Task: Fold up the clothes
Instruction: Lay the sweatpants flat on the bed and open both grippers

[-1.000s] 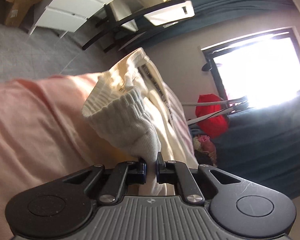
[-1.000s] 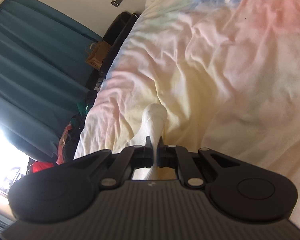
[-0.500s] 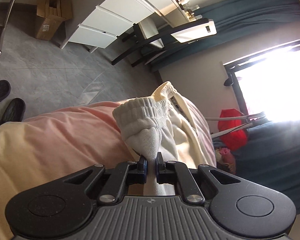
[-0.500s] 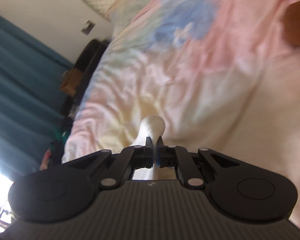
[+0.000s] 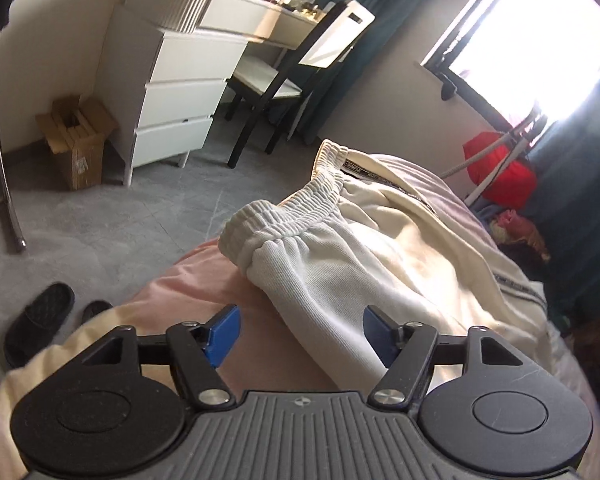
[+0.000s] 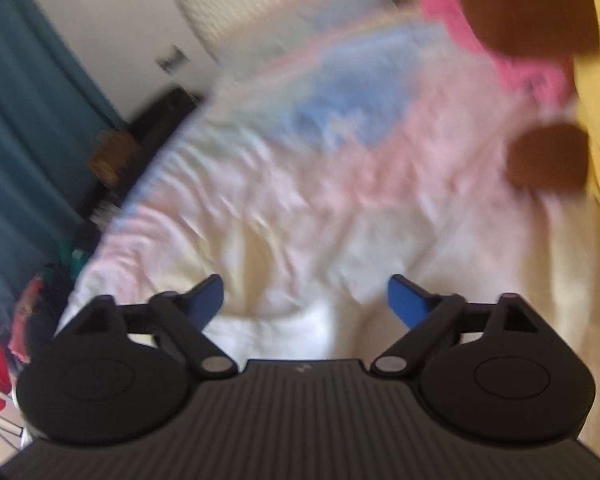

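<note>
White trousers (image 5: 340,264) lie between opening left tool (image 5: 300,330).

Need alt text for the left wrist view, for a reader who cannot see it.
The left hand-held gripper has its jaws opening over white sweatpants lying folded on a pink bedspread, its blue pads clear of the cloth. Beyond are a white dresser, a chair, and black slippers on grey floor.

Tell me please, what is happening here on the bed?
A person is folding clothes with a hand-held tool in each hand. The left tool is opening, and the white trousers lie loose on the pastel bed cover, one leg running between its fingers without being pinched. The right tool is opening too, with white cloth lying just ahead of it. That view is blurred.
</note>
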A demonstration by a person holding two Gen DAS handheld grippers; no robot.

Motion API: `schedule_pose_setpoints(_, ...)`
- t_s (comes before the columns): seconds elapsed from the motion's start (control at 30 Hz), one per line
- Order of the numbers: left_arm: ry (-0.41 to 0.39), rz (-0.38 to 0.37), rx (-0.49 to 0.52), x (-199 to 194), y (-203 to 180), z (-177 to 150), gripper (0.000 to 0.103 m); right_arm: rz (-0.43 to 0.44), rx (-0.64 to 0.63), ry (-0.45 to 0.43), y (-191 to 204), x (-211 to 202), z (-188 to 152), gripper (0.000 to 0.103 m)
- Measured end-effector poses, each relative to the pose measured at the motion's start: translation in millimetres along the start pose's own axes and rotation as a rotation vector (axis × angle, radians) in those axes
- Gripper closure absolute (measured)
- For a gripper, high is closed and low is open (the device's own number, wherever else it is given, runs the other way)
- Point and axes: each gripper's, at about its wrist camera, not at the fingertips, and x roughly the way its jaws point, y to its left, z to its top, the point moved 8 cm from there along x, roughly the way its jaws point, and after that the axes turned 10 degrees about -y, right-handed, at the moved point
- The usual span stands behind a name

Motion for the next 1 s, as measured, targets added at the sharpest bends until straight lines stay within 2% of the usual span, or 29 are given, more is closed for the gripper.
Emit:
schedule_pose_setpoints(0.07,-0.031,-0.007,0.079,-12.6,-19.5,-0.9,0.024,0.112,-0.030,-0.060,22.6,-9.6,12.4,0.013)
schedule_pose_setpoints(0.13,-0.050,-0.046,0.141,-21.4,-45.2,-4.5,0.023,0.224,-0.041,-0.035,41.5,-10.2,10.2,0.012)
schedule_pose_setpoints(0.23,-0.071,-0.125,0.226,-31.9,-94.1,-15.5,0.021,0.355,-0.118,0.122,71.0,10.3,-15.5,0.013)
schedule_pose_setpoints(0.3,-0.074,-0.197,0.241,-35.7,-127.2,-27.1,0.019,0.420,-0.190,0.238,92.0,32.1,-41.4,0.013)
schedule_pose_setpoints(0.33,-0.072,-0.232,0.242,-35.1,-143.3,-35.7,0.018,0.447,-0.238,0.259,101.1,43.1,-51.8,0.014)
schedule_pose_setpoints(0.37,-0.068,-0.265,0.242,-33.2,-159.1,-45.4,0.018,0.455,-0.287,0.265,107.2,53.5,-60.6,0.014)
schedule_pose_setpoints(0.43,-0.075,-0.320,0.272,-28.2,-182.4,-65.4,0.018,0.411,-0.369,0.241,108.4,72.8,-71.9,0.016)
schedule_pose_setpoints(0.5,-0.099,-0.355,0.335,-25.3,-199.7,-84.1,0.018,0.364,-0.358,0.266,102.5,92.9,-82.2,0.016)
schedule_pose_setpoints(0.63,-0.102,-0.413,0.483,-18.7,-215.6,-126.7,0.018,0.342,-0.366,0.277,97.7,117.2,-91.6,0.017)
schedule_pose_setpoints(0.8,0.026,-0.439,0.491,0.3,-219.1,-162.0,0.018,0.346,-0.381,0.338,91.5,137.9,-106.0,0.016)
schedule_pose_setpoints(0.87,0.052,-0.449,0.493,7.0,-222.8,-169.3,0.018,0.344,-0.432,0.340,91.2,138.9,-111.5,0.027)
schedule_pose_setpoints(0.9,0.059,-0.453,0.498,9.5,-223.3,-171.6,0.018,0.337,-0.462,0.335,91.2,138.9,-113.1,0.039)
schedule_pose_setpoints(0.93,0.064,-0.455,0.505,11.6,-223.0,-173.3,0.018,0.321,-0.492,0.318,91.8,138.2,-112.3,0.056)
schedule_pose_setpoints(1.0,0.070,-0.454,0.510,14.5,-222.0,-175.3,0.018,0.311,-0.505,0.289,93.0,135.2,-107.3,0.075)
